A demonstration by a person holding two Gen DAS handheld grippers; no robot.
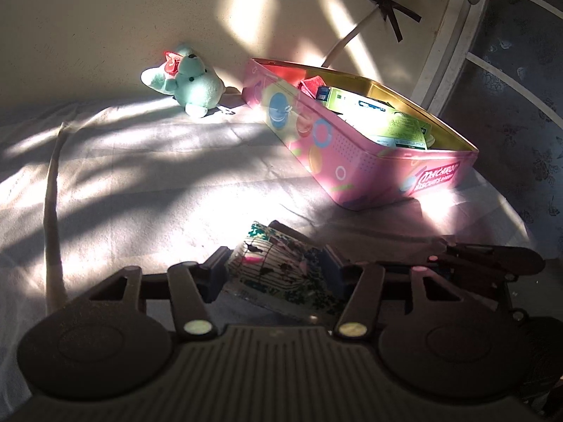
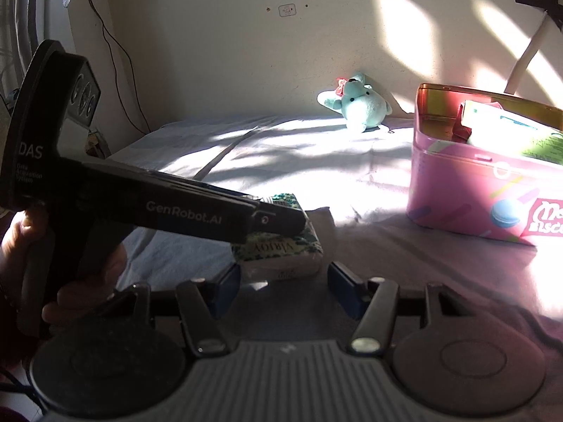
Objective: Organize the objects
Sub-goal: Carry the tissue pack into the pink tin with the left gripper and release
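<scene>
While the pink tin (image 1: 352, 161) sat on the white sheet (image 1: 140, 183) near the teal plush toy (image 1: 191, 79), the left gripper (image 1: 278, 267) squeezed the tissue pack (image 1: 281, 267), and the right gripper (image 2: 285, 283) stood apart around it, not touching.

Harsh, patchy sunlight from the upper right, broken into slanted bars and soft leaf-like blotches across the cream painted wall (image 1: 105, 28) and the pale wrinkled bedsheet (image 1: 140, 176). Blown-out white glare on the sheet just in front of the pink printed biscuit tin (image 1: 369, 161), with a pink cast spilled onto the cloth (image 2: 457, 263) beside it. Deep shadow over the near foreground, black plastic gripper bodies almost without detail. Strong fisheye bending at the edges, corners darkened. Mint-green plush toy (image 2: 359, 105) slightly soft, lit from one side. Overall contrast very high.
</scene>
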